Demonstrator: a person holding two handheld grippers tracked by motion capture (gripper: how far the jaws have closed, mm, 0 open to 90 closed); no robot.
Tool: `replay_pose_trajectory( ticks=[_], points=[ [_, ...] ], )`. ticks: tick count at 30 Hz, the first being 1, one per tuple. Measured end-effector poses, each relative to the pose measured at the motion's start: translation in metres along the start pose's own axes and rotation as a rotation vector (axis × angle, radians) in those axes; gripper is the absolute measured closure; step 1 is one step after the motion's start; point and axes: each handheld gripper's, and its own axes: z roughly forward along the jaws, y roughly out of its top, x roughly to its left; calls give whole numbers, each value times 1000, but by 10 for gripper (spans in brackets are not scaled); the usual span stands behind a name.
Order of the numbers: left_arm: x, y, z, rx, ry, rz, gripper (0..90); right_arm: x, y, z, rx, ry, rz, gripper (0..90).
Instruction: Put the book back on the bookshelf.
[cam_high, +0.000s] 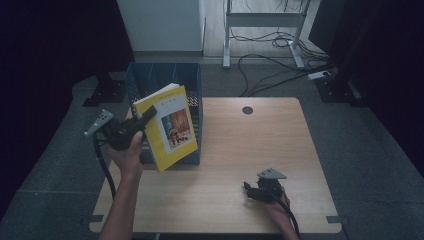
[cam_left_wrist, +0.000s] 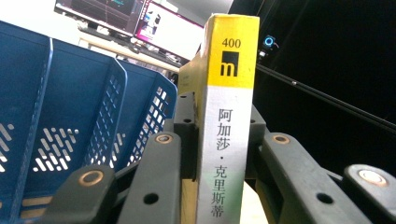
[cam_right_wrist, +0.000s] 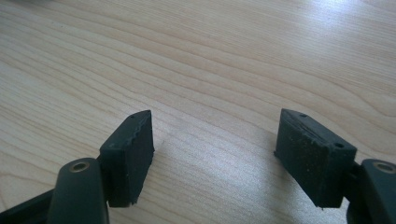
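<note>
Yellow card covers mark the book (cam_high: 170, 125), which is clamped at its spine by the left gripper (cam_high: 142, 120) and held in the air, tilted, just in front of the blue file rack (cam_high: 150, 75). In the left gripper view the spine (cam_left_wrist: 229, 126) is seen standing upright between the two black jaws, with the rack's perforated dividers (cam_left_wrist: 107, 116) just to one side of them. The right gripper (cam_high: 252, 190) is rested low over the wooden table (cam_high: 260, 135), well apart from the book, its jaws spread wide with nothing between them; bare wood grain (cam_right_wrist: 210, 70) is seen ahead of its pads.

Risk is judged to lie mainly in the narrow hold: only the spine edge is pinched, so the pages could fan open or the book could swing and slip if it is tipped further. A slot in the rack appears to be the likely goal; if the book is lowered while tilted, a corner could be caught on a divider and the light rack pushed back or tipped.
</note>
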Motion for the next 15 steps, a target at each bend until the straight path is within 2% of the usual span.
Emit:
replay_pose_trajectory(
  ticks=[15],
  points=[
    [2, 6, 13, -5, 38, 9, 753, 0, 0, 0, 0, 1, 1, 273]
  ],
)
